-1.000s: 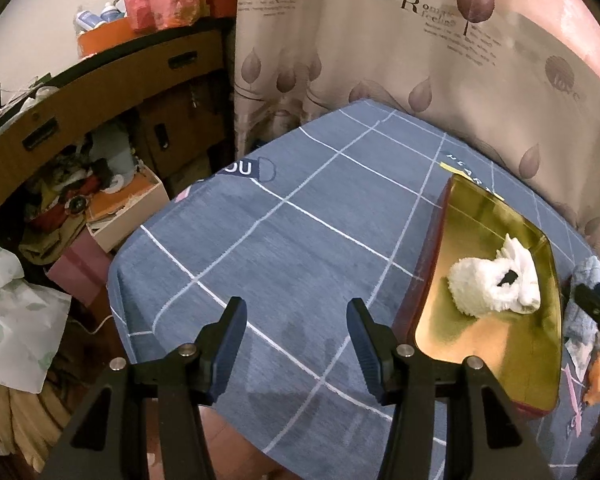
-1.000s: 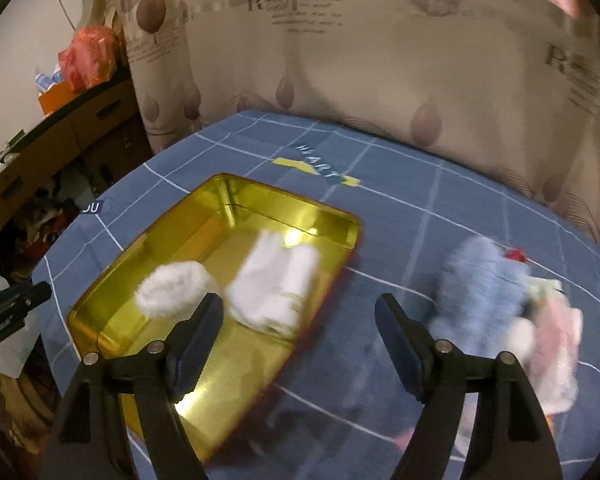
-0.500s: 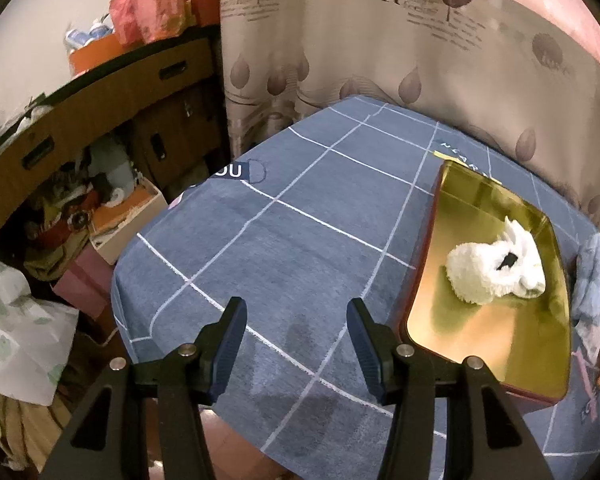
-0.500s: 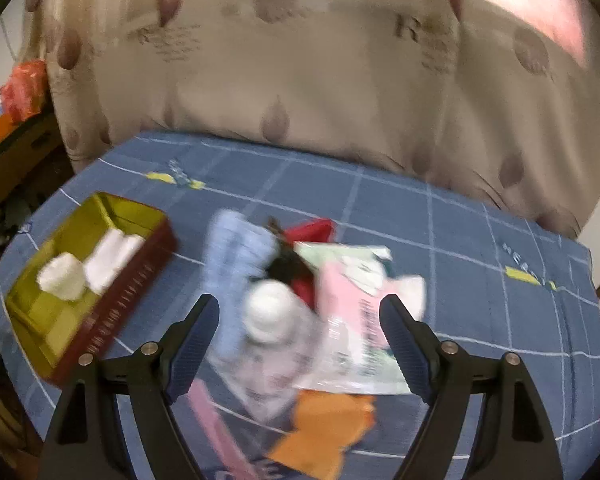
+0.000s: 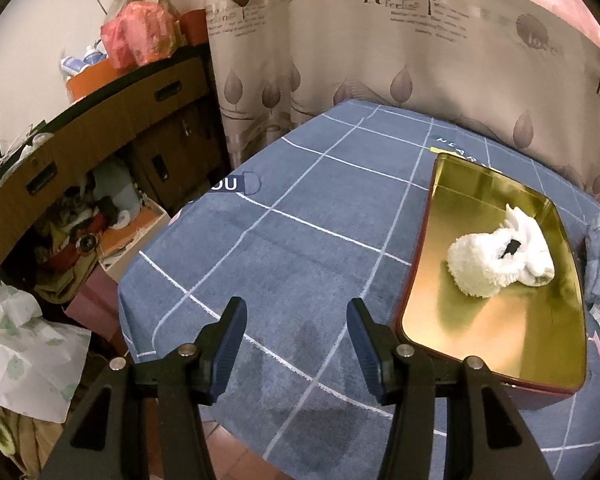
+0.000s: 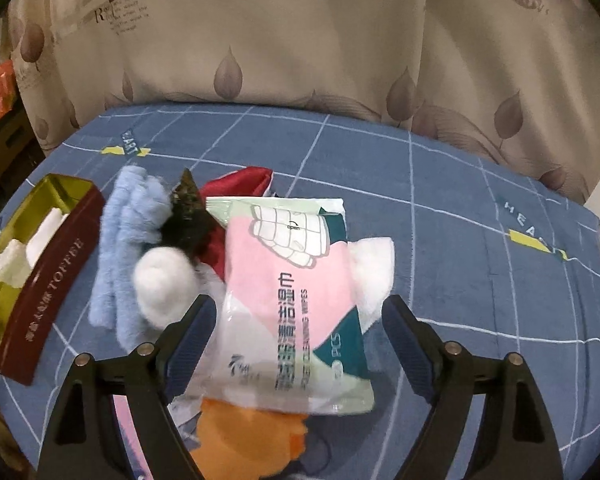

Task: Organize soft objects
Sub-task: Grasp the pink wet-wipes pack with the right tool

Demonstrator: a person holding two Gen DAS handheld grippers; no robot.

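Bench [image 5: 308, 248], blue checked cloth: wide bare area left of the gold toffee tin [image 5: 496, 340], which holds white fluffy items [image 5: 496, 260]. Left gripper [image 5: 296, 336] spread wide, empty, near the front edge. Right gripper [image 6: 296, 332], jaws just widened, straddles a wet-wipes pack [image 6: 292, 304] atop the soft pile, pads clear.

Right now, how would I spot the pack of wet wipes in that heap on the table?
Find the blue checked tablecloth, then the heap of soft things right of the gold tin. The wet wipes pack lies on top, between the right gripper's open fingers: the only flat, glossy, printed packet, pink, white and green, among fluffy cloth.
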